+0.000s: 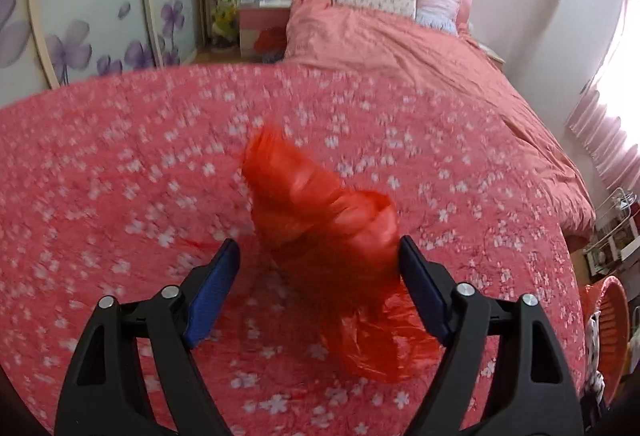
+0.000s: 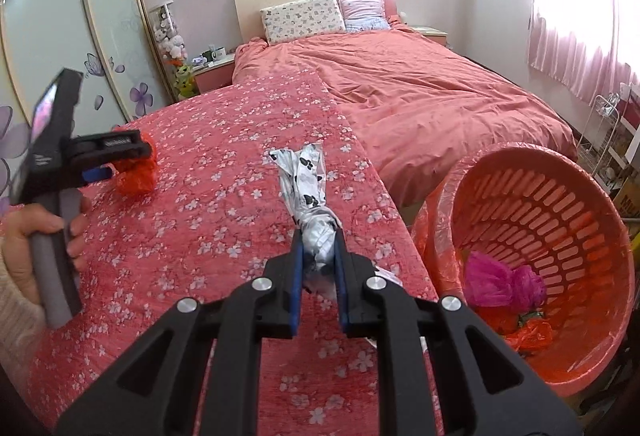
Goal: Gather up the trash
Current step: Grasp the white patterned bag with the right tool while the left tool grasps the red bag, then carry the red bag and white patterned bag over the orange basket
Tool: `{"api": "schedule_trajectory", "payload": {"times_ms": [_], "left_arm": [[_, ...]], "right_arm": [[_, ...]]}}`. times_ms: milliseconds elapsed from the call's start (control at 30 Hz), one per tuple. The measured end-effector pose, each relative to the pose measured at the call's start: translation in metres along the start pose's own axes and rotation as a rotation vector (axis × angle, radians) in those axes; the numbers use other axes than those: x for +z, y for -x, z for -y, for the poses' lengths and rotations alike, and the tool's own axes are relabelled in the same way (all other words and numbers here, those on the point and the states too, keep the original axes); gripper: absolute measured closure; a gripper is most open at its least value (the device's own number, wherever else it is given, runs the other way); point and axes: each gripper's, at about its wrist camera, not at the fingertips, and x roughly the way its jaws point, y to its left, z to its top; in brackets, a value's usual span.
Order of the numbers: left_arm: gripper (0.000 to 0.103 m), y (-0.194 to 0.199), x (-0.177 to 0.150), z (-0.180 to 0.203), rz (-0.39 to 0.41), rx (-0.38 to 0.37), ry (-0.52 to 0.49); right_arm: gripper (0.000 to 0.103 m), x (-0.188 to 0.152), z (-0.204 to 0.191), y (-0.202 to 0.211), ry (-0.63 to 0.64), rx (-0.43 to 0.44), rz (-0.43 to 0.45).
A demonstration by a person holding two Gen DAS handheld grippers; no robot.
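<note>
A crumpled red plastic bag (image 1: pixel 320 220) lies on the pink flowered bedspread (image 1: pixel 120 176). My left gripper (image 1: pixel 318 242) stands open around it; the right pad (image 1: pixel 420 284) is against the bag, the left pad is apart from it. The right wrist view shows that gripper (image 2: pixel 136 152) at the left, in a hand, its tip at the red bag (image 2: pixel 138 176). My right gripper (image 2: pixel 318 236) is shut on a twisted silver-white bag with black paw prints (image 2: pixel 306 176), held above the bedspread's right edge.
A pink slotted basket (image 2: pixel 560 196) lined with plastic stands right of the bed, tilted towards me, with a magenta bag (image 2: pixel 500 284) and red scraps (image 2: pixel 528 336) inside. Beyond are a salmon duvet (image 2: pixel 420 88), pillows, a wardrobe and a wire rack (image 2: pixel 604 132).
</note>
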Motion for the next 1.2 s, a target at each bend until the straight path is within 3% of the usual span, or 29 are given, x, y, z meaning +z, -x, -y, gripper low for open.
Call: {"api": "schedule_trajectory", "payload": {"times_ms": [33, 67, 133, 233, 567, 833, 1200], "left_arm": [[0.033, -0.002, -0.001, 0.0, -0.009, -0.008, 0.003], [0.047, -0.001, -0.002, 0.003, 0.014, 0.005, -0.012], [0.059, 0.001, -0.005, 0.006, 0.016, -0.007, -0.039], [0.064, 0.006, -0.007, 0.006, 0.02, -0.03, -0.042], [0.065, 0.063, -0.028, 0.013, 0.11, -0.034, -0.119], [0.065, 0.118, -0.056, 0.032, 0.194, -0.081, -0.204], [0.064, 0.164, -0.095, 0.07, 0.233, -0.233, -0.295]], "right_arm": [[0.088, 0.0, -0.001, 0.0, -0.001, 0.002, 0.001], [0.088, 0.0, 0.0, 0.0, -0.005, 0.005, 0.003], [0.088, 0.0, 0.0, 0.003, -0.01, 0.007, 0.008], [0.088, 0.0, 0.003, 0.01, -0.015, 0.008, 0.026], [0.088, 0.004, 0.005, 0.052, -0.047, 0.003, 0.113], [0.088, 0.003, 0.005, 0.091, -0.071, -0.012, 0.192], [0.088, -0.01, 0.022, 0.137, -0.11, -0.058, 0.263]]}}
